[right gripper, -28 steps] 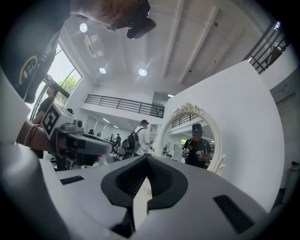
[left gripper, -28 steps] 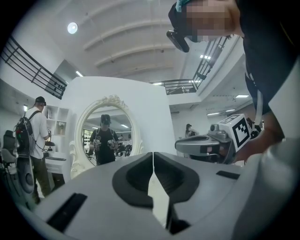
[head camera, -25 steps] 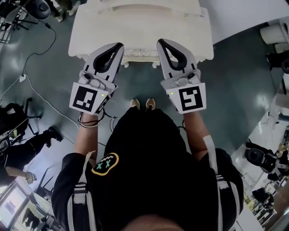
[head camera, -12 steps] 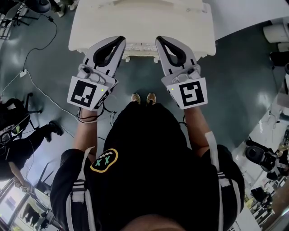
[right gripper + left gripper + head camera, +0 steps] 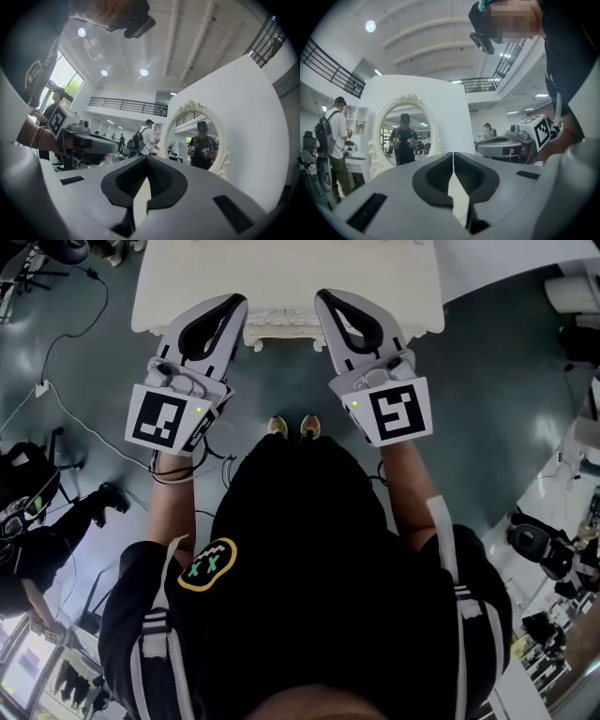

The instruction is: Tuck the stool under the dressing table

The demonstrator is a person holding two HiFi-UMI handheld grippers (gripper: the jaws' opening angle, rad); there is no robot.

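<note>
Over the front edge of the tabletop [image 5: 281,277], the left gripper [image 5: 234,302] and the right gripper [image 5: 325,296] are held side by side, well apart, tips pointing toward the back edge. The left gripper view has the left gripper [image 5: 453,157] with both jaws pressed together at the tip and nothing between them. The right gripper [image 5: 147,161] in its own view is likewise closed and empty. Each gripper shows in the other's view, off to the side: the right one [image 5: 506,145] and the left one [image 5: 79,140].

The dressing table [image 5: 187,296] is cream-white with a plain flat top. An oval mirror [image 5: 404,136] in a carved white frame stands at its back against a white panel [image 5: 440,103].

As for the stool, a carved cream strip [image 5: 281,334] with a short foot shows under the front edge between the two grippers. I cannot tell whether that strip is the stool or the table's own skirt.

The person's shoes [image 5: 291,426] stand near the front edge on the dark glossy floor [image 5: 469,409]. Bare floor runs off both front corners. Cables [image 5: 56,399] trail across it on the left, and dark equipment [image 5: 544,549] sits at the right edge of the head view.
</note>
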